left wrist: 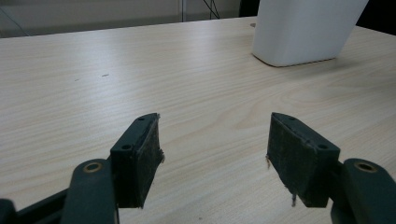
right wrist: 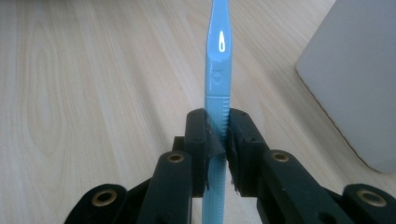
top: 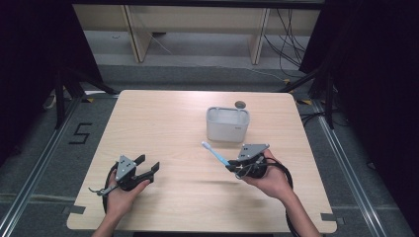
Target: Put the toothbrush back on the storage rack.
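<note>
— Hands first, please: what are the two tongs doing?

— Nearest the viewer, a person's hands hold one each. The left gripper [top: 147, 167] hangs released, its pads [left wrist: 145, 154] wide apart over bare wooden table [top: 163, 118], nothing between them. The right gripper [top: 232, 165] is clenched on a light blue toothbrush [top: 215, 153], its pads pressing the ribbed handle [right wrist: 216, 112] from both sides.

— Where does the brush point?

— It sticks out past the right jaws, up and away, with its white head [top: 205, 144] at the far end.

— And beyond it?

— A white rectangular container [top: 227, 124] stands just past the brush tip, apart from it. A small dark round object [top: 240, 104] lies behind that, near the table's far edge.
</note>
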The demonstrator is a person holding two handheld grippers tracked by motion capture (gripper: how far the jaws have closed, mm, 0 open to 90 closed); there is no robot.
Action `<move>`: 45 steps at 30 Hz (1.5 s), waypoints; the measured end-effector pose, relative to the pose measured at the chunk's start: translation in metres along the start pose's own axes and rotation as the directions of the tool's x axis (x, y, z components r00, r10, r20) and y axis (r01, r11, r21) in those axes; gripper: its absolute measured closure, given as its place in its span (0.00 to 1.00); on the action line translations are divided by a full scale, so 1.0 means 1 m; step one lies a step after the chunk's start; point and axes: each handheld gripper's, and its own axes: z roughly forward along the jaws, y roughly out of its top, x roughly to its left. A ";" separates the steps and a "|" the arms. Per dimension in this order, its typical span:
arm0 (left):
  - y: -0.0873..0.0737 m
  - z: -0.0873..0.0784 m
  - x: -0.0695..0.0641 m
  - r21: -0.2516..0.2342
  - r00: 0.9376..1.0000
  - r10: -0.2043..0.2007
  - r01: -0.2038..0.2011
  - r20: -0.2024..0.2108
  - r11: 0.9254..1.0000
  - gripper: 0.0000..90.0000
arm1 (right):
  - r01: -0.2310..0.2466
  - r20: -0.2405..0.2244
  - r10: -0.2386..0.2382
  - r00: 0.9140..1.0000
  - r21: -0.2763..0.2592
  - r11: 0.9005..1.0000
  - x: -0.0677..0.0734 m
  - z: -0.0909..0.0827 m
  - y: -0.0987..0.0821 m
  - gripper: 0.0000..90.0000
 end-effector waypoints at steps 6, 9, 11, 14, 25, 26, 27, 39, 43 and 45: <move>0.000 0.000 0.000 0.000 1.000 -0.003 0.003 -0.001 1.000 0.38 | -0.037 0.013 0.038 0.999 -0.056 0.998 0.000 -0.002 -0.004 0.88; 0.000 0.000 0.000 -0.009 1.000 -0.008 0.008 0.000 1.000 0.38 | -0.057 0.030 0.060 0.998 -0.099 0.993 -0.001 -0.003 -0.006 0.88; -0.001 0.000 0.000 -0.018 1.000 -0.011 0.011 0.003 1.000 0.38 | -0.068 0.037 0.072 0.997 -0.106 0.992 -0.001 -0.004 -0.006 0.88; 0.000 -0.001 0.001 -0.007 1.000 -0.011 0.011 -0.004 1.000 0.38 | -0.116 0.055 0.127 0.990 -0.161 0.980 0.000 -0.007 -0.009 0.88; -0.001 0.000 0.001 -0.024 1.000 -0.016 0.016 0.002 1.000 0.38 | -0.246 0.121 0.305 0.945 -0.354 0.902 -0.007 -0.023 -0.016 0.88; -0.001 0.000 0.001 -0.023 1.000 -0.015 0.015 0.001 1.000 0.38 | -0.246 0.121 0.305 0.945 -0.354 0.902 -0.007 -0.023 -0.016 0.88; -0.001 0.000 0.001 -0.023 1.000 -0.015 0.015 0.001 1.000 0.38 | -0.232 0.135 0.307 0.942 -0.398 0.888 -0.010 -0.025 -0.017 0.88; -0.001 -0.001 0.001 -0.015 1.000 -0.017 0.017 -0.006 1.000 0.38 | -0.274 0.203 0.423 0.883 -0.509 0.816 -0.022 -0.039 -0.017 0.88; -0.001 -0.001 0.001 -0.016 1.000 -0.020 0.020 -0.006 1.000 0.38 | -0.293 0.201 0.450 0.870 -0.523 0.800 -0.023 -0.040 -0.016 0.88; -0.001 -0.001 0.001 -0.017 1.000 -0.021 0.020 -0.006 1.000 0.38 | -0.260 0.229 0.437 0.870 -0.540 0.800 -0.027 -0.041 -0.015 0.88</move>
